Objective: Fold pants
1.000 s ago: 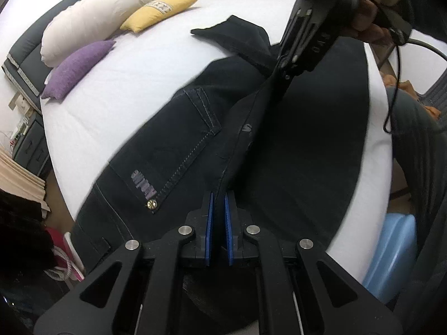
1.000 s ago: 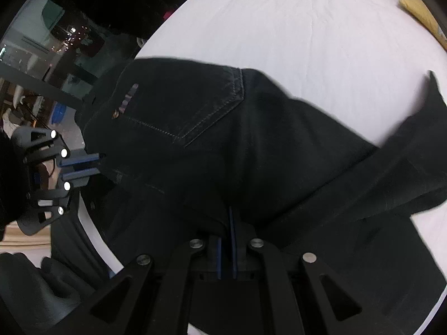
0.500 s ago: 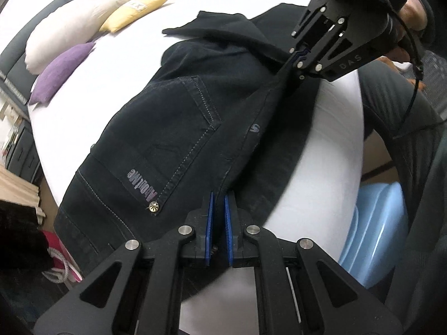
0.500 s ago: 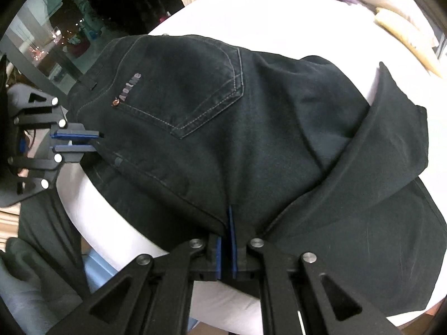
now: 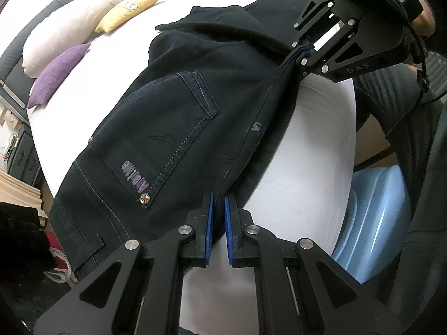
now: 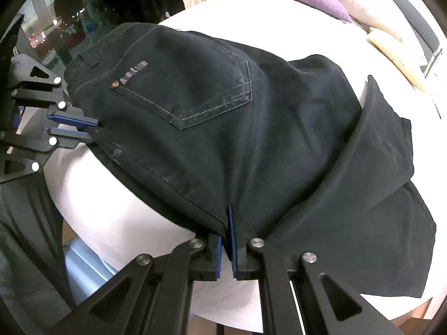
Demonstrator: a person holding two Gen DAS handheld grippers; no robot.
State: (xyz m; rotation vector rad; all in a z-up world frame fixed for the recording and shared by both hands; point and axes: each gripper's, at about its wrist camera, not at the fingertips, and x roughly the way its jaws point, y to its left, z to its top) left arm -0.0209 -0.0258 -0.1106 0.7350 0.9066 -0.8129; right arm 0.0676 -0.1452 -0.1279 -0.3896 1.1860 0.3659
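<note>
**Pants pinned along one edge, at risk of sliding off the bed**

Left wrist view: the left tongs (image 5: 218,215) are clamped on the near edge of the dark pants (image 5: 178,128), close to the waistband, with cloth caught between the blue pads. The pants lie seat-up on the white bed (image 5: 315,145), back pocket (image 5: 167,128) showing. At the far right the right tongs (image 5: 300,53) pinch the same edge further along, so the seam runs taut between the two grips. The waistband end hangs past the bed's near left edge, and its weight could drag that end down once the left grip lets go. A blue bin (image 5: 374,223) sits below on the right; loose cloth might drop toward it.

Right wrist view: the right tongs (image 6: 226,240) are shut on the edge near the crotch, and the left tongs (image 6: 75,127) at the left hold the waistband corner, their pads looking only loosely closed there, though cloth does sit between them. One pant leg (image 6: 371,173) is doubled over untidily on the right, its layers not lined up. Pulling the held edge across now would likely carry that crooked overlap into the fold and leave a lump. Uneven pull from the two grips could also skew the seam or slip a thin bite free. The pillows (image 6: 313,0) lie far off, out of the way.
</note>
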